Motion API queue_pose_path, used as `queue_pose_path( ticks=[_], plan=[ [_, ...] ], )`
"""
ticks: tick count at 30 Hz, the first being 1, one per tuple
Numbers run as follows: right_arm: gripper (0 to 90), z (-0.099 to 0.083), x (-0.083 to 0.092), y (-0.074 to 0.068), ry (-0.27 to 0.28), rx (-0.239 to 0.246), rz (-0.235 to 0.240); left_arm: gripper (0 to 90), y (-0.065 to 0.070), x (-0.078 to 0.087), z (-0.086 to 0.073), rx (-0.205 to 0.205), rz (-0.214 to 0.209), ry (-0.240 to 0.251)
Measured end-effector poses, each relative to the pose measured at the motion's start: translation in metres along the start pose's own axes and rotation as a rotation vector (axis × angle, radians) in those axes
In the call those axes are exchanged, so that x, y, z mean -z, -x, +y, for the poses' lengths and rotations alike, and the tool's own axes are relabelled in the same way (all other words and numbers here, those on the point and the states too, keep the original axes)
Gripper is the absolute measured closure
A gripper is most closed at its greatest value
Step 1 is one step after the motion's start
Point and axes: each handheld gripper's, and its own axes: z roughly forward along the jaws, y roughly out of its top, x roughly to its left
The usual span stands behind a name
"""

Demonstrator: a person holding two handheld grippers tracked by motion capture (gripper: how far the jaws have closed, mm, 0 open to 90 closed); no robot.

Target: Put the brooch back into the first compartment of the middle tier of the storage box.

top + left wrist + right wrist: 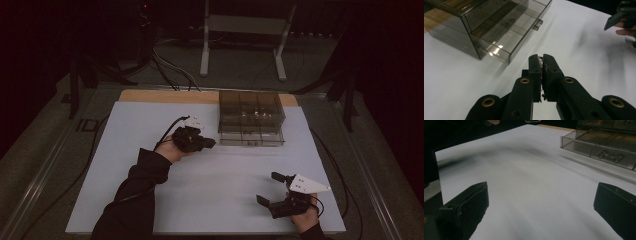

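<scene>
Nearest the camera, at the near right of the table (150, 210), the right gripper (272, 192) is resting in the person's hand with its fingers (466, 205) spread wide apart and nothing between them. Farther off and to the left, the left gripper (207, 143) is hovering just left of the clear drawer box (251, 117), its tips pointing toward the box's front. Its fingers (535, 72) are pressing together on a small shiny object (540, 60), too small to identify, peeking out at the tips. One bottom drawer (506, 41) of the box is standing pulled out toward the near side, and a small metal piece (609, 156) is lying inside a drawer.
</scene>
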Motion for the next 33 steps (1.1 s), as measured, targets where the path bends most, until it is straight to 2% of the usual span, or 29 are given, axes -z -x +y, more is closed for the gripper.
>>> queue_pose_path(
  ticks=[11, 15, 22, 33],
  plan=[
    [0.0, 0.0, 0.0, 0.0, 0.0, 0.0, 0.001, 87.3, 0.0, -0.007, 0.011, 0.004, -0.015, 0.01],
    [0.0, 0.0, 0.0, -0.001, 0.002, 0.0, 0.003, 87.3, 0.001, -0.009, 0.017, -0.009, -0.014, 0.008],
    [0.0, 0.0, 0.0, 0.0, 0.002, -0.001, 0.004, 87.3, -0.001, -0.012, 0.025, -0.006, -0.011, 0.013],
    [0.0, 0.0, 0.001, 0.0, 0.002, -0.003, 0.006, 87.2, 0.0, -0.026, 0.035, -0.004, -0.016, 0.021]
  ],
)
